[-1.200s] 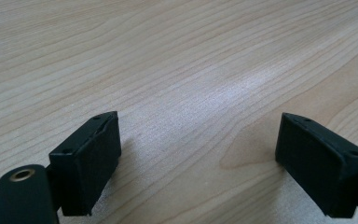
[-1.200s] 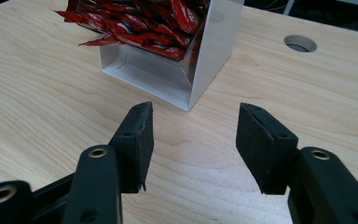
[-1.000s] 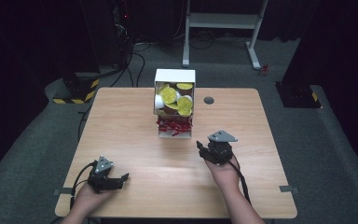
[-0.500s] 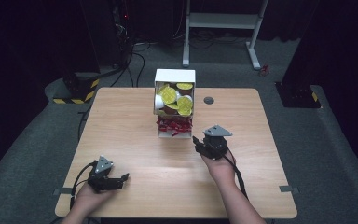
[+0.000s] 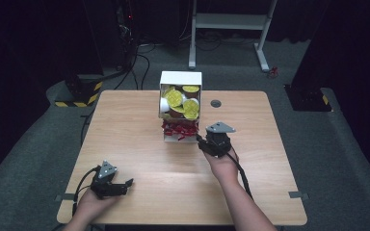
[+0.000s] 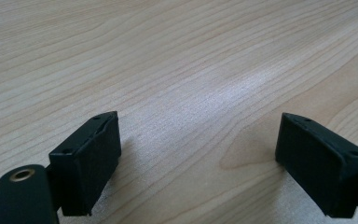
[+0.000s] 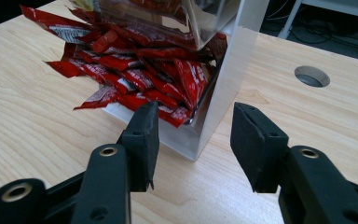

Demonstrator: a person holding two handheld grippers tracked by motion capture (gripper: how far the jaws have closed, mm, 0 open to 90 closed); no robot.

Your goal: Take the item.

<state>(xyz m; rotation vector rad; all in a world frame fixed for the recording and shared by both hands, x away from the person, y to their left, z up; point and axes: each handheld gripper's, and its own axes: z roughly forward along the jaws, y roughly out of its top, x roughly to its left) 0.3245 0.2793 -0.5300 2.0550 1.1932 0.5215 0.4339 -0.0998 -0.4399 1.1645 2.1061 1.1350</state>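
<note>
Red packets (image 7: 135, 79), heaped in the bottom tray of a white dispenser (image 5: 180, 103) standing at the far middle of the table (image 5: 125, 125), spill forward over the tray's near lip. The dispenser's upper bin holds yellow-lidded cups (image 5: 175, 97). The right gripper (image 7: 193, 140) hovers just near and right of the tray, jaws apart and empty, with the dispenser's white corner post (image 7: 223, 79) lying between them. The left gripper (image 6: 196, 158) rests low over bare wood at the near left corner, jaws wide and empty, well apart from the dispenser. The step in hand appears to be a reach for one packet. To do it well, the right gripper should probably shift left, off the post, and line its jaws across a single loose packet end at the near lip, closing on foil alone; a bite on the post or tray wall would likely drag the whole dispenser. The clear bin front (image 7: 168, 23) overhangs the heap, so a low, near-level approach seems safer than a descent from above. Open table lies left, right and near of the dispenser, giving room to withdraw toward the person; a cable hole (image 5: 216, 103) sits far right of the tray, clear of that path.
</note>
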